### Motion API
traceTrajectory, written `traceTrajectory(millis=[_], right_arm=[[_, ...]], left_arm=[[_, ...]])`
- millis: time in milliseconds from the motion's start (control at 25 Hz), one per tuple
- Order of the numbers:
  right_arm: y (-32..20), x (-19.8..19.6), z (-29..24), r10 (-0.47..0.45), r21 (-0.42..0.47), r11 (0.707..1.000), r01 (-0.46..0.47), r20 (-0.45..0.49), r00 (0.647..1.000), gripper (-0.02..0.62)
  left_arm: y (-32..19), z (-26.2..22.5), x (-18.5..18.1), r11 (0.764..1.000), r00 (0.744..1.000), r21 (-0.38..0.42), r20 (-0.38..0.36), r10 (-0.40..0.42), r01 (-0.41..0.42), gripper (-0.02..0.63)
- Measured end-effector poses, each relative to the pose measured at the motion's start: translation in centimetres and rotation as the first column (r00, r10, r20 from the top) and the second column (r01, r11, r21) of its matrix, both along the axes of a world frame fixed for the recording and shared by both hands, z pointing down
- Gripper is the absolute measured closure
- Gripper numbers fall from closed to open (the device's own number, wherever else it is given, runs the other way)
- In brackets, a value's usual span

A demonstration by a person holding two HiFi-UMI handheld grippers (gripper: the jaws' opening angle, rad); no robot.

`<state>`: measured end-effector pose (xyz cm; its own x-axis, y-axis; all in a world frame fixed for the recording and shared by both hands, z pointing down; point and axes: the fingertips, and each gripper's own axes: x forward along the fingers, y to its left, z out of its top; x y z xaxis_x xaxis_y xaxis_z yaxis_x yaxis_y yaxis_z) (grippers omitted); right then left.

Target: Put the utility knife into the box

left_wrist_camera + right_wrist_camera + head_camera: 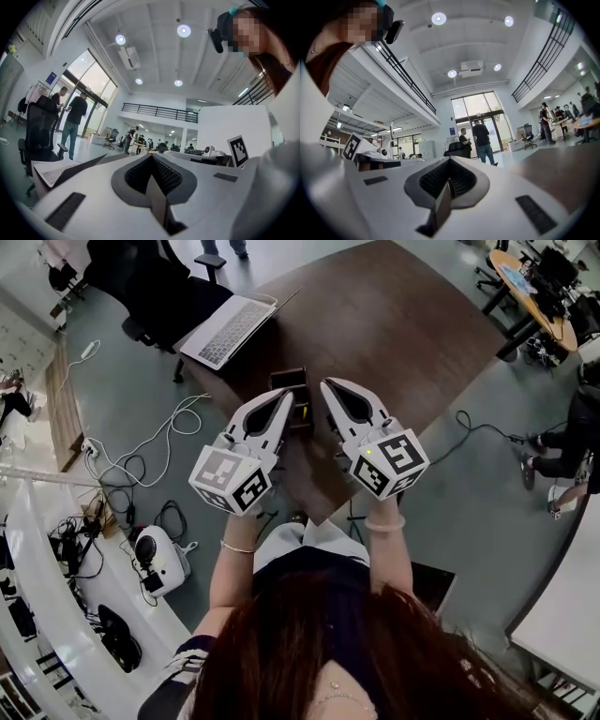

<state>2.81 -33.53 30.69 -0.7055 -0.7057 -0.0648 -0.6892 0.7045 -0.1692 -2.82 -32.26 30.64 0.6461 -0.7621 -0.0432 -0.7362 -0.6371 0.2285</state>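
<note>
A small dark open box stands on the brown table, just beyond both gripper tips. Something small and yellow shows at the box's near side, between the grippers; I cannot tell what it is. No utility knife is clearly visible. My left gripper and right gripper are side by side at the table's near edge, both shut with nothing in them. Both gripper views point up into the room: left gripper, right gripper, jaws pressed together.
An open laptop lies at the table's far left corner, with a black office chair behind it. Cables and a white device lie on the floor to the left. People stand by the glass doors.
</note>
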Motion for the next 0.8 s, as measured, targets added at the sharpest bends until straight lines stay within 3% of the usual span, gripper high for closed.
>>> traceTrajectory(millis=[800], right_arm=[[1.4, 0.3, -0.7, -0.008, 0.006, 1.000, 0.008, -0.005, 1.000, 0.580]], left_arm=[[1.4, -0.4, 0.6, 1.000, 1.000, 0.007, 0.001, 0.006, -0.006, 0.606]])
